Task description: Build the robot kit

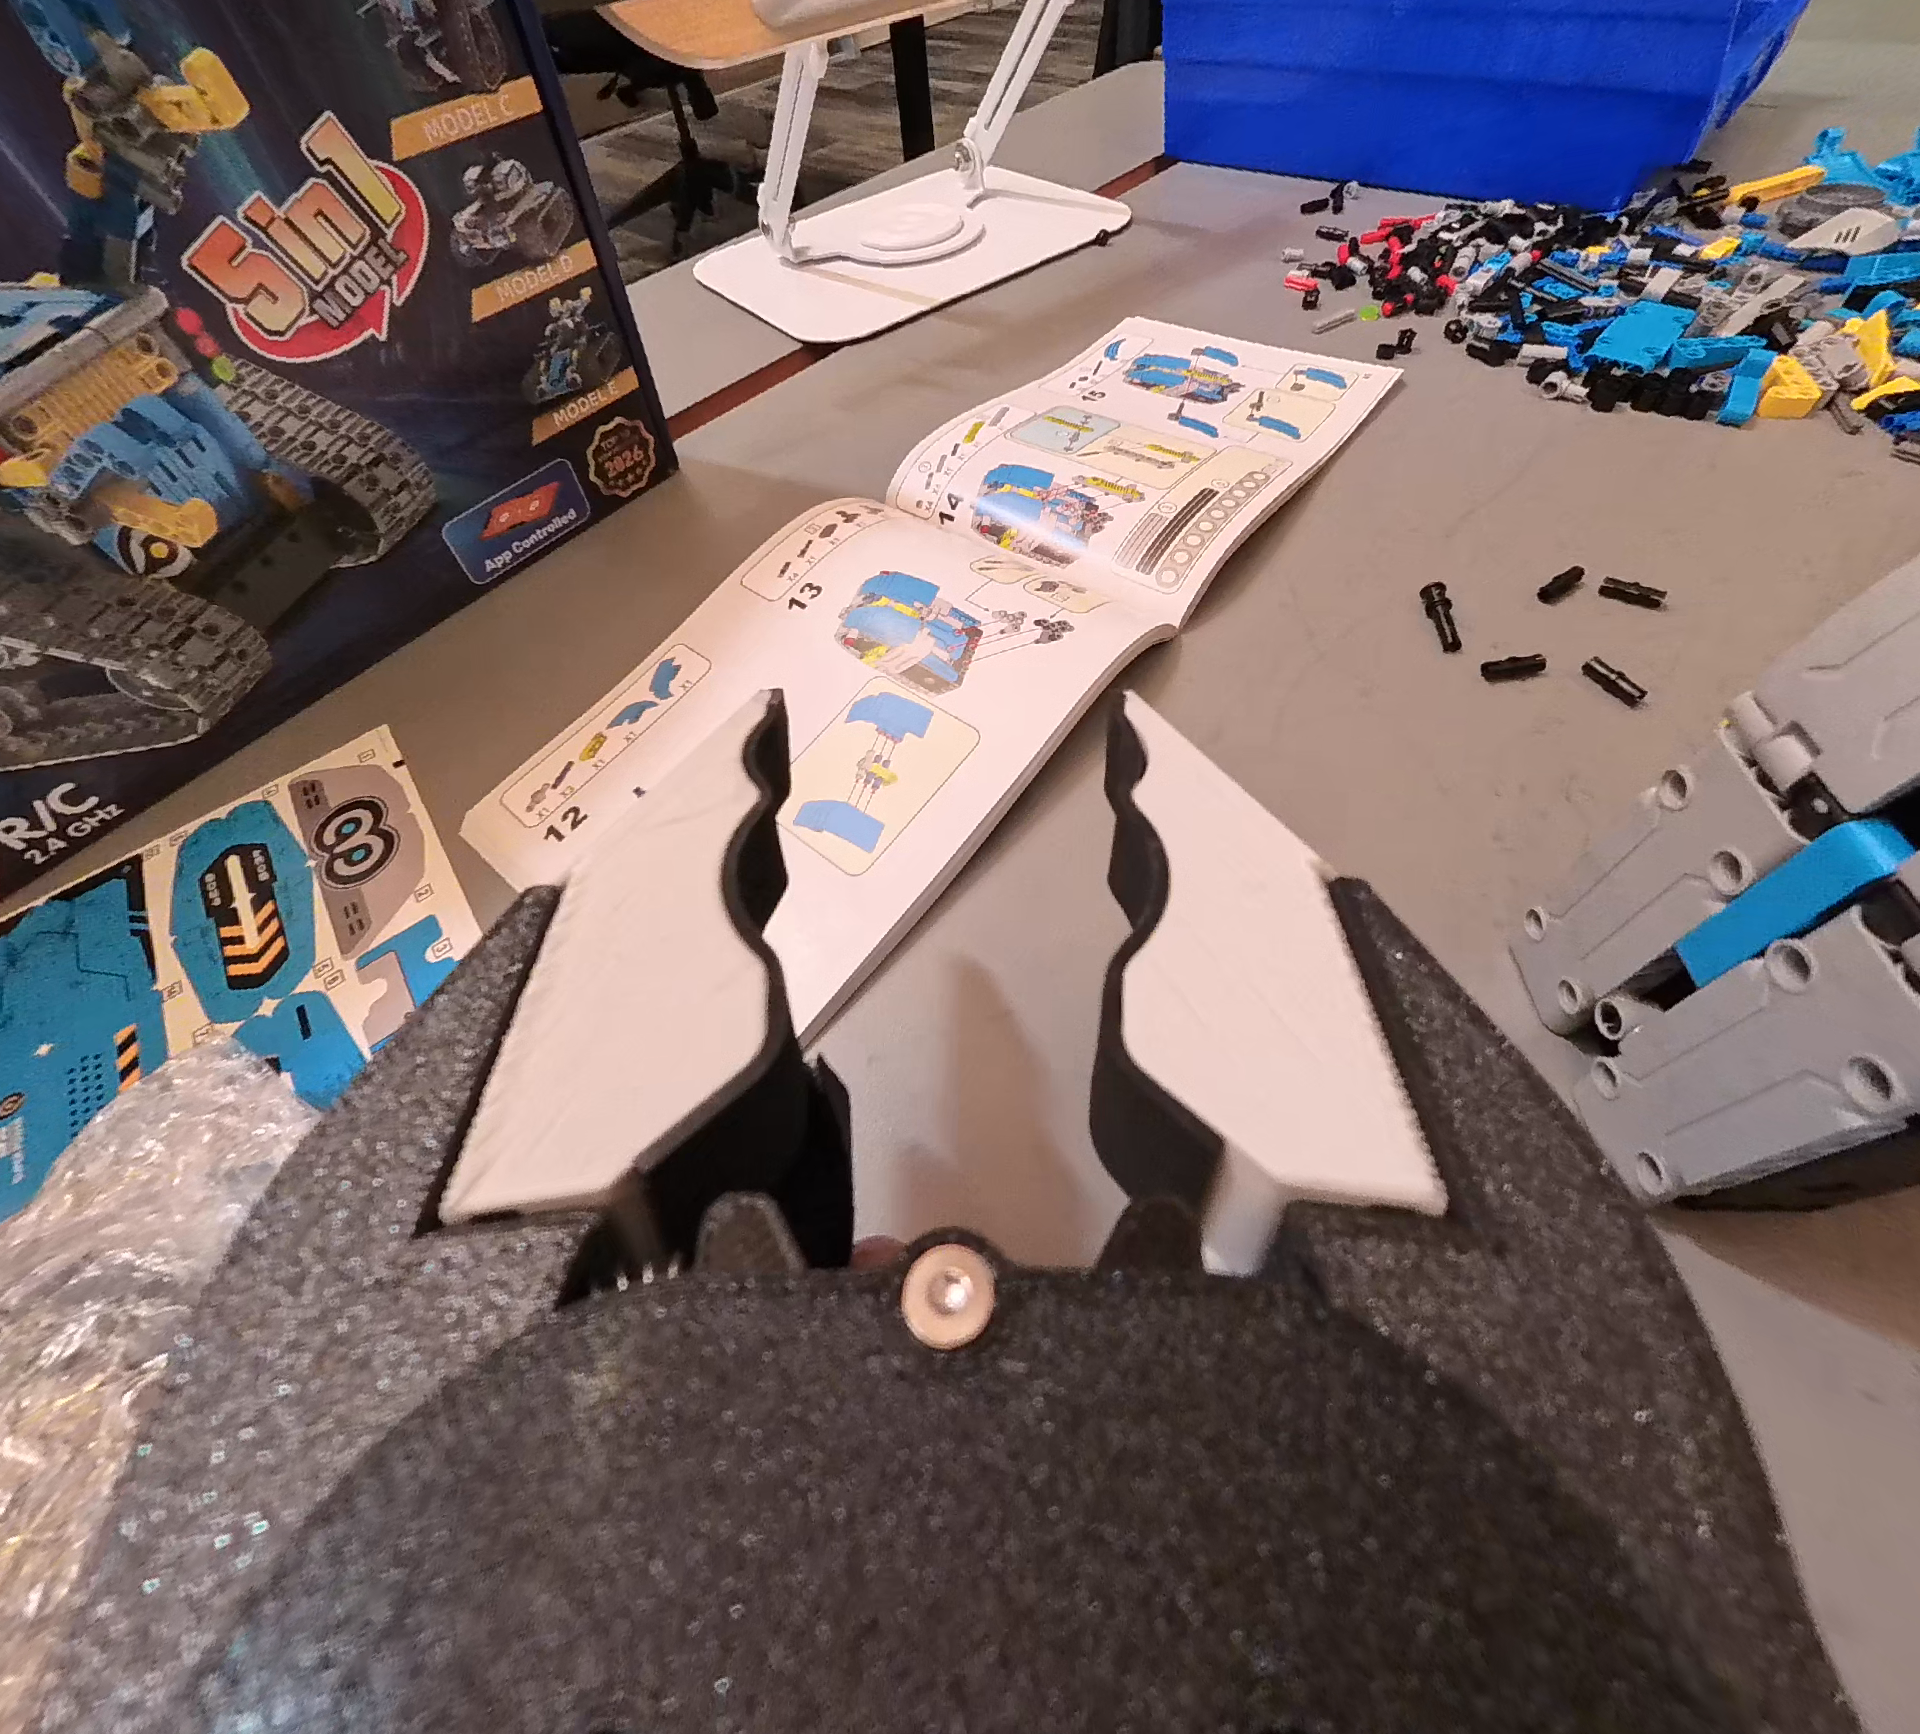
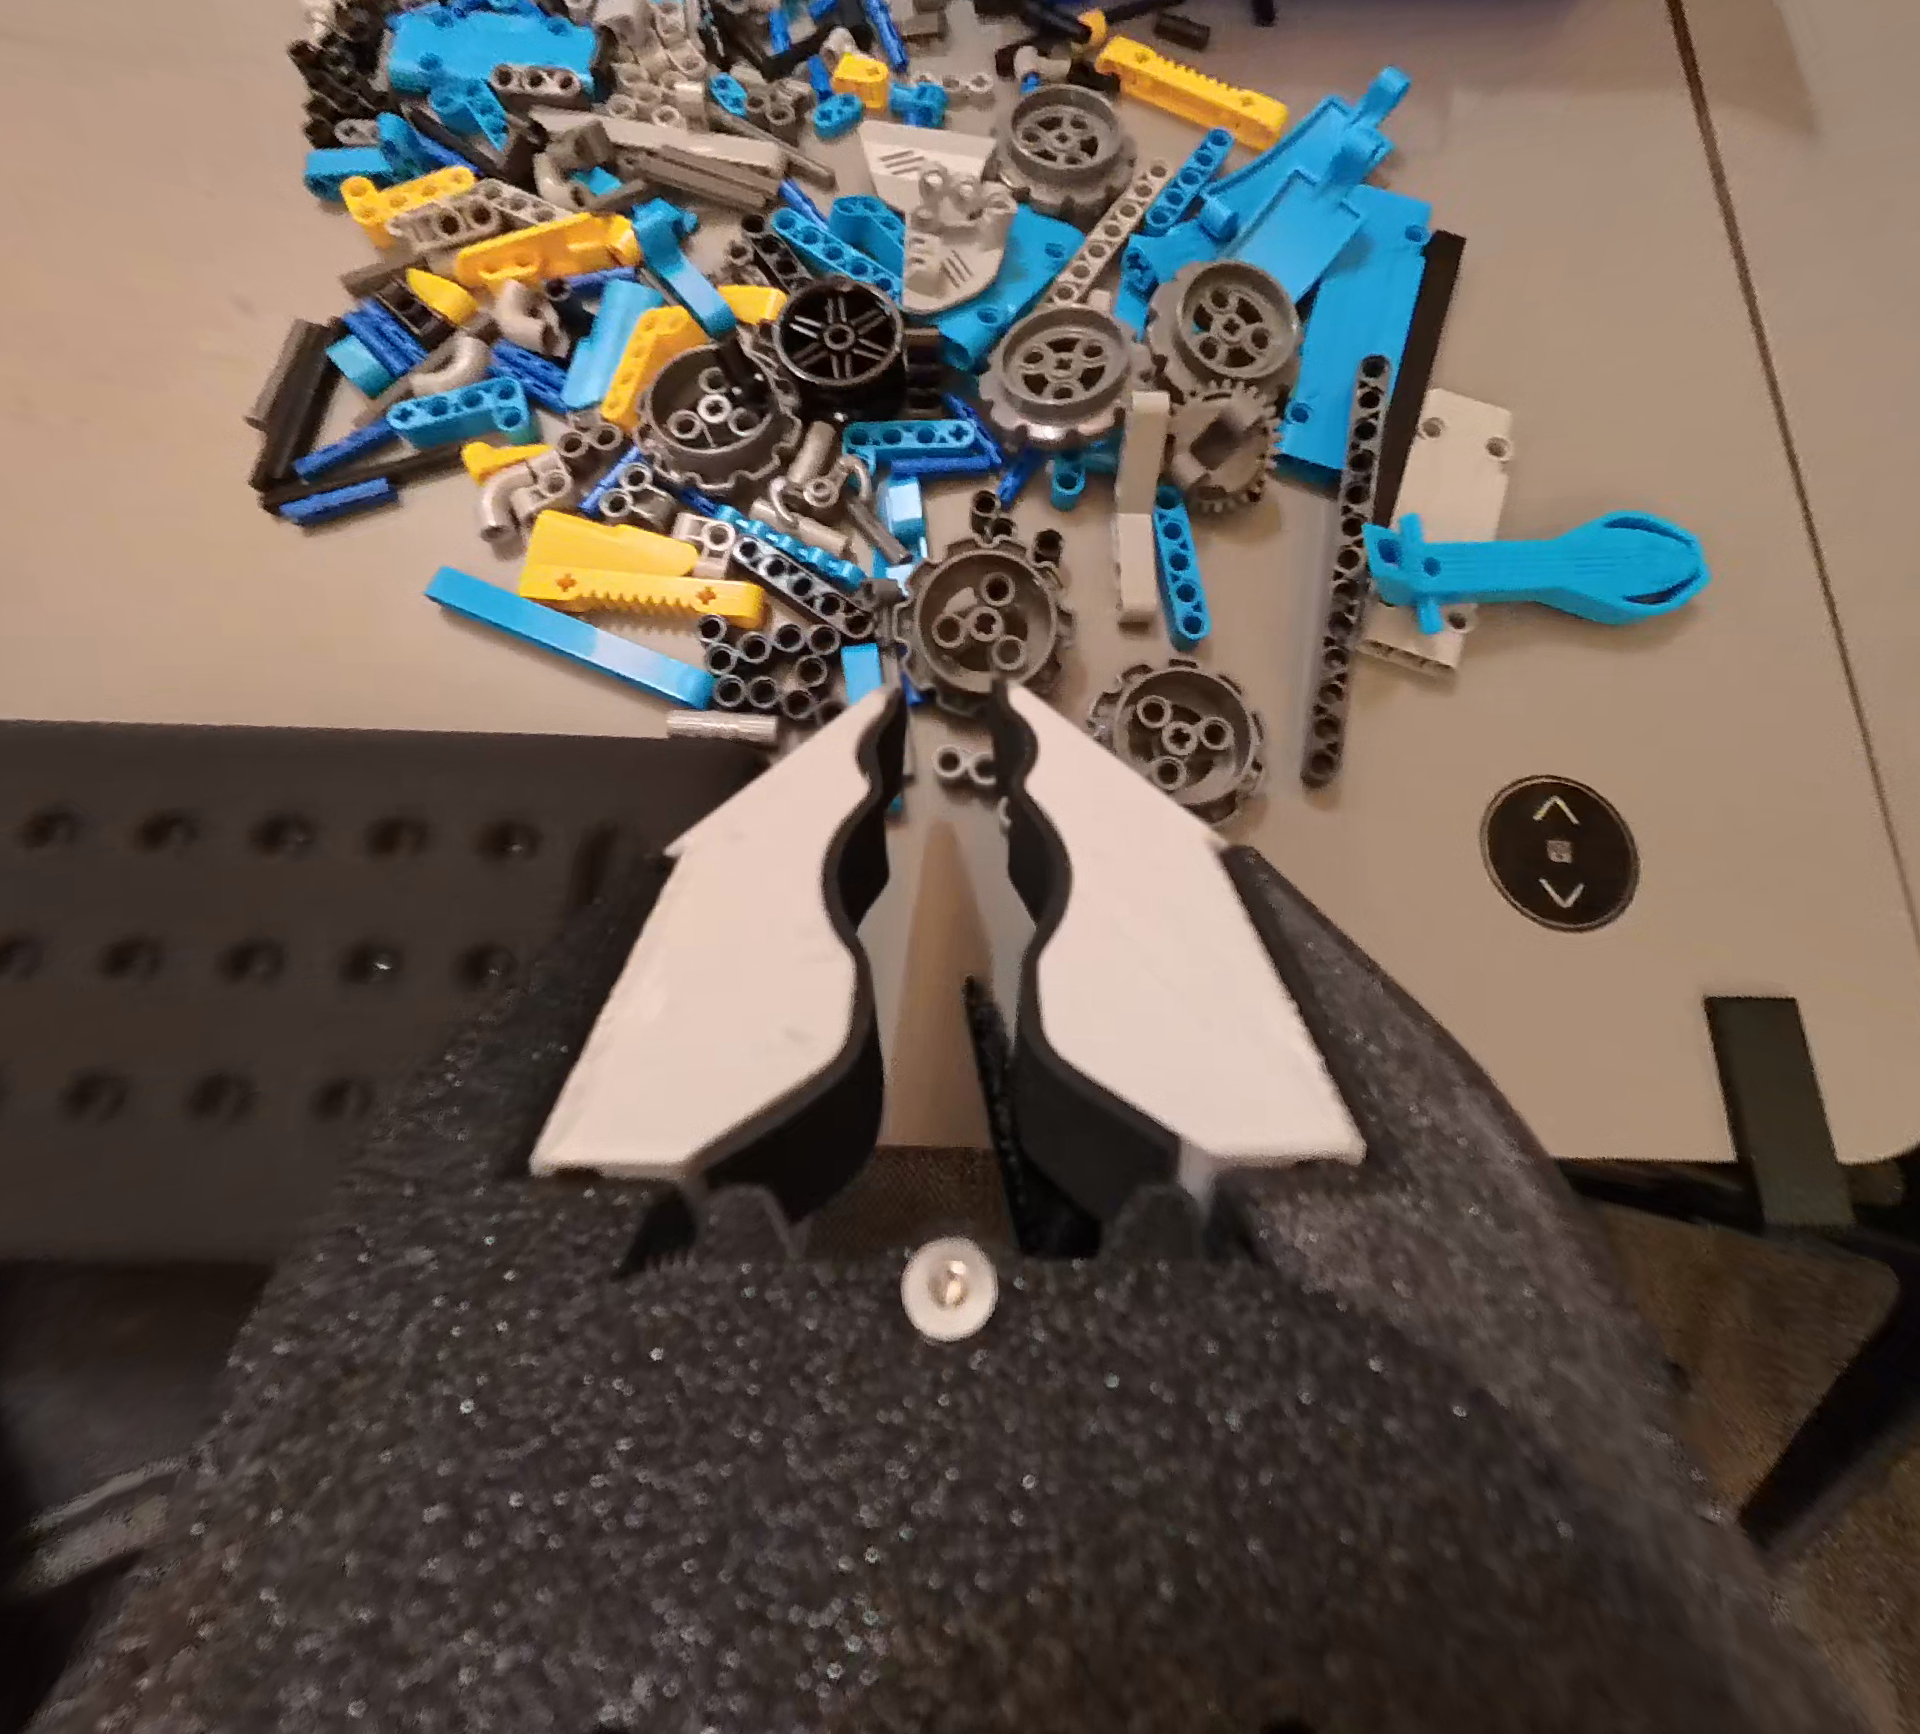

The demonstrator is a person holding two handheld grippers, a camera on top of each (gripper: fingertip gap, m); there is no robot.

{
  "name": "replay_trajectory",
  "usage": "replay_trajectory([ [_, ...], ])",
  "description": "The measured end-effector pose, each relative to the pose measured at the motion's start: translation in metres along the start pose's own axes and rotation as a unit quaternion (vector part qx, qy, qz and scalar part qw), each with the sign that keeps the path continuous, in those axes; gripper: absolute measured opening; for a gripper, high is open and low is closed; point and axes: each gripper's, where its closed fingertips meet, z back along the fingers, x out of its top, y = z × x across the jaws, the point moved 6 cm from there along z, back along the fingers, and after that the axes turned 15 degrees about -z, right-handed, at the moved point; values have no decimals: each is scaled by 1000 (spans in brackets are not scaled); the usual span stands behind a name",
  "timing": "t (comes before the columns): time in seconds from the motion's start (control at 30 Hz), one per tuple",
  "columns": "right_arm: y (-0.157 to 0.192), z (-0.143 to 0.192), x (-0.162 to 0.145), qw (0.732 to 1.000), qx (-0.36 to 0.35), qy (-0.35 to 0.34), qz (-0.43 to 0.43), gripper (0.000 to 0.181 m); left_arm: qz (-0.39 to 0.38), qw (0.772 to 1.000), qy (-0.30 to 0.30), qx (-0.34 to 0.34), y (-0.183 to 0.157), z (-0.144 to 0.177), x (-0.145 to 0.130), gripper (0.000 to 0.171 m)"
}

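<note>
— Hovering over what, was the left gripper (image 1: 940,718) seen?
— It was held wide open and empty above the open booklet (image 1: 935,583) on the table (image 1: 1299,749), a half-built grey model (image 1: 1714,988) just to its right.
— And the right gripper (image 2: 948,708)?
— It was parted slightly, nothing gripped, its tips at the near edge of the pile of parts (image 2: 790,313), nearest a grey gear wheel (image 2: 977,619).

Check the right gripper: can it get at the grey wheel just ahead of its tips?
Probably yes. The right gripper is open, and the grey wheel lies flat just beyond its tips, uncovered, though beams crowd its left edge.
</note>
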Motion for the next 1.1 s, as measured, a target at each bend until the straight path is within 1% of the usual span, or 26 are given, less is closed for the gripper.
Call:
replay_trajectory([
  [0.1, -5, -2, -2, 1000, -11, 13, 6, 16, 2, 1000, -1, -1, 0, 0, 0, 61],
  [0.27, -12, -4, -3, 1000, -18, 14, -7, 16, 2, 1000, 0, -3, 0, 0, 0, 61],
  [0.4, -11, -11, -2, 1000, -2, 16, -20, 16, 5, 1000, 5, -7, 0, -2, -1, 61],
  [0.47, -12, -13, 3, 1000, 1, 14, -28, 16, 7, 1000, 4, -6, 1, -1, -1, 61],
  [0.6, -14, -15, 18, 1000, -14, 4, -20, 16, 6, 1000, 6, -7, 0, -2, -1, 61],
  [0.73, -13, -19, 29, 1000, -5, 15, -10, 16, 2, 1000, 8, -7, -1, -2, -1, 61],
  [0.9, -30, -11, 45, 1000, -24, 16, -1, 16, 0, 1000, 8, -7, -1, -2, -1, 61],
  [1.03, -43, -2, 46, 999, -34, 17, -8, 16, 1, 1000, 8, -7, -1, -3, -1, 61],
  [1.1, -44, 0, 46, 999, -26, 14, -16, 16, 2, 1000, 10, -8, -1, -3, -1, 61],
])
